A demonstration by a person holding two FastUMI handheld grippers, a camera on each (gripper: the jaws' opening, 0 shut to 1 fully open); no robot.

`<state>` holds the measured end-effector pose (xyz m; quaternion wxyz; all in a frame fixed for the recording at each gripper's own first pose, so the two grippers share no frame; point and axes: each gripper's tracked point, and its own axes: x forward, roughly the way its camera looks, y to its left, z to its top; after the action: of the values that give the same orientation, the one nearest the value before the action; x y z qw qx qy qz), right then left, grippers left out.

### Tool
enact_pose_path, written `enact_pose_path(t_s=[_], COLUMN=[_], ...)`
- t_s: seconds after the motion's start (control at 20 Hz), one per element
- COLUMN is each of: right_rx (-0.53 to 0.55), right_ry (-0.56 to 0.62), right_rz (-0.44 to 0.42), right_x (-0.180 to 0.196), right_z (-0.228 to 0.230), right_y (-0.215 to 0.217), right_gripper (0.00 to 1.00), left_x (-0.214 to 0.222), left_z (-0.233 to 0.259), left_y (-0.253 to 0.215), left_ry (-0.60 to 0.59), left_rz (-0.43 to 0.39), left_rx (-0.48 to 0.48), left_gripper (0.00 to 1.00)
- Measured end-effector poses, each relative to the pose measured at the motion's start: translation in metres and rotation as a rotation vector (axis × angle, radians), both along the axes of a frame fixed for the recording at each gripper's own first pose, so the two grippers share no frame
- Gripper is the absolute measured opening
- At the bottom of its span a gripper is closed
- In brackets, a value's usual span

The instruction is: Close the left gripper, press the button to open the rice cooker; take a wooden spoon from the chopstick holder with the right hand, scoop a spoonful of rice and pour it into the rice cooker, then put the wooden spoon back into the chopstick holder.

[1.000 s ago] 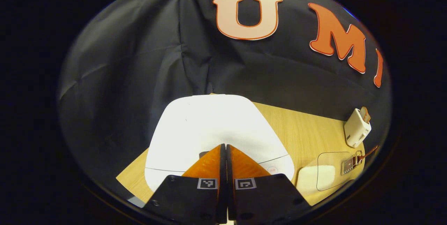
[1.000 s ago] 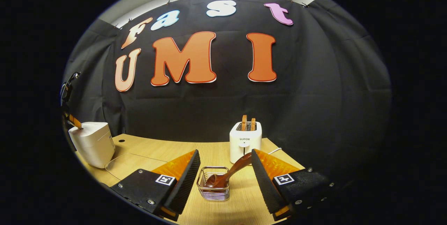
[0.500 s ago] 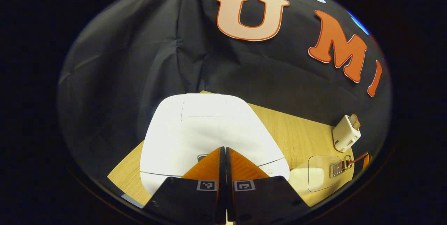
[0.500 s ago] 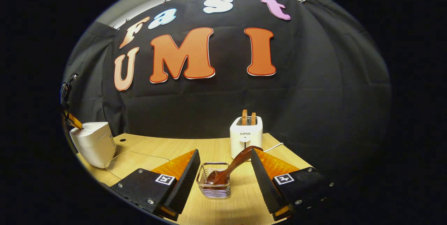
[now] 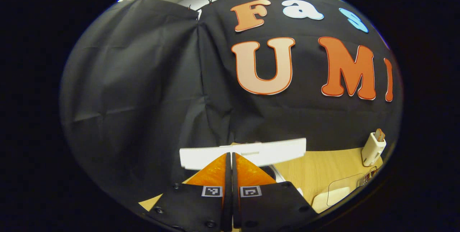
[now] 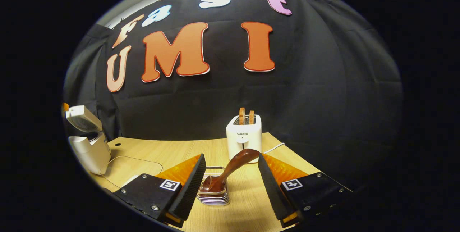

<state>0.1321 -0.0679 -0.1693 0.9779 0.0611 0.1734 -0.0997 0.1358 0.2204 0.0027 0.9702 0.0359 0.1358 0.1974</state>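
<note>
The white rice cooker (image 6: 90, 149) stands at the table's far left with its lid (image 6: 82, 117) sprung up. In the left gripper view the lid's edge (image 5: 244, 153) rises just beyond my left gripper (image 5: 230, 155), which is shut with nothing between its fingers. My right gripper (image 6: 230, 169) is open on either side of the wire chopstick holder (image 6: 214, 192). A dark wooden spoon (image 6: 230, 169) leans out of the holder, its handle slanting up to the right between the fingers, touched by neither.
A white toaster (image 6: 243, 139) with two slices stands behind the holder; its cord runs right. A clear container (image 6: 131, 167) lies between the cooker and the holder, with white rice (image 5: 325, 196) at its near end. The wooden table (image 6: 172, 151) ends at the black cloth.
The rice cooker's lid has sprung open and my left gripper has lifted and tilted up. My right gripper has edged closer around the spoon's handle.
</note>
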Motion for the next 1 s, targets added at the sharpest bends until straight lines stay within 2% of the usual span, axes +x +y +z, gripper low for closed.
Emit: enact_pose_path(t_s=[0.05,0.3,0.4,0.45,0.55,0.65,0.7,0.75,0.85,0.9,1.0], right_rx=[0.0,0.058,0.092,0.136,0.215,0.263,0.279,0.3,0.341,0.348,0.328], right_ry=[0.012,0.013,0.052,0.055,0.059,0.05,0.037,0.025,0.014,0.017,0.017], right_rz=[-0.002,-0.013,-0.047,-0.051,-0.062,-0.08,-0.089,-0.098,-0.103,-0.105,-0.124], right_x=[0.002,0.018,0.021,0.025,0.032,0.036,0.039,0.039,0.041,0.042,0.042], right_z=[-0.006,-0.017,-0.031,-0.037,-0.041,-0.042,-0.04,-0.037,-0.035,-0.037,-0.041], right_y=[-0.002,0.001,-0.006,-0.003,0.001,0.001,0.001,0.0,0.005,0.008,0.003], right_gripper=[0.87,0.88,0.81,0.76,0.72,0.61,0.65,0.6,0.55,0.52,0.43], left_x=[-0.003,-0.015,-0.023,-0.024,-0.03,-0.035,-0.036,-0.037,-0.041,-0.041,-0.043], left_z=[0.008,0.01,0.005,0.001,-0.006,-0.013,-0.018,-0.021,-0.029,-0.031,-0.037], left_y=[-0.005,-0.013,-0.011,-0.009,-0.005,-0.003,-0.002,0.0,0.0,0.0,-0.003], left_ry=[-0.021,-0.038,-0.035,-0.03,-0.015,-0.004,0.004,0.009,0.018,0.021,0.029], left_rz=[-0.008,-0.026,-0.014,-0.006,0.005,0.011,0.016,0.02,0.026,0.023,0.013], left_rx=[0.001,-0.024,-0.014,-0.007,-0.005,-0.015,-0.02,-0.025,-0.03,-0.034,-0.045], left_gripper=[0.02,0.04,0.04,0.04,0.04,0.04,0.02,0.02,0.12,0.25,0.3])
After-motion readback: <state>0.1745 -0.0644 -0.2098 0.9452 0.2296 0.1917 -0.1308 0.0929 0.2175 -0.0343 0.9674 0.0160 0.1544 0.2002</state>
